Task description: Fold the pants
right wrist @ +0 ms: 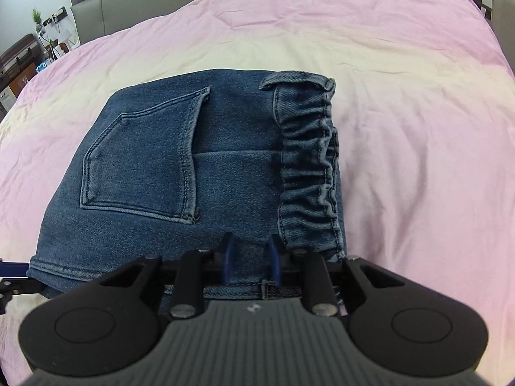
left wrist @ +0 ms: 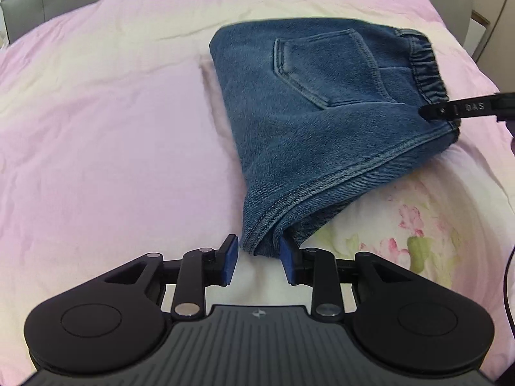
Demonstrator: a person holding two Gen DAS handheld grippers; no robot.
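Looking along the left gripper from its wrist camera: blue pads set apart, a bunched corner of the folded blue denim pants caught between them, right pad touching the cloth, left pad just beside it; hard to tell whether truly clamped. Lying folded on the pink and cream bed cover, back pocket facing up, gathered elastic waistband at the far right. Reaching in from the right edge, a black finger of the right gripper at the waistband corner. Printed pink flowers on the cover at lower right.

Seen from the right wrist camera: right gripper narrowly parted, pinched on the near edge of the pants just beside the waistband. Pocket at left. Grey padded headboard beyond the bed cover.
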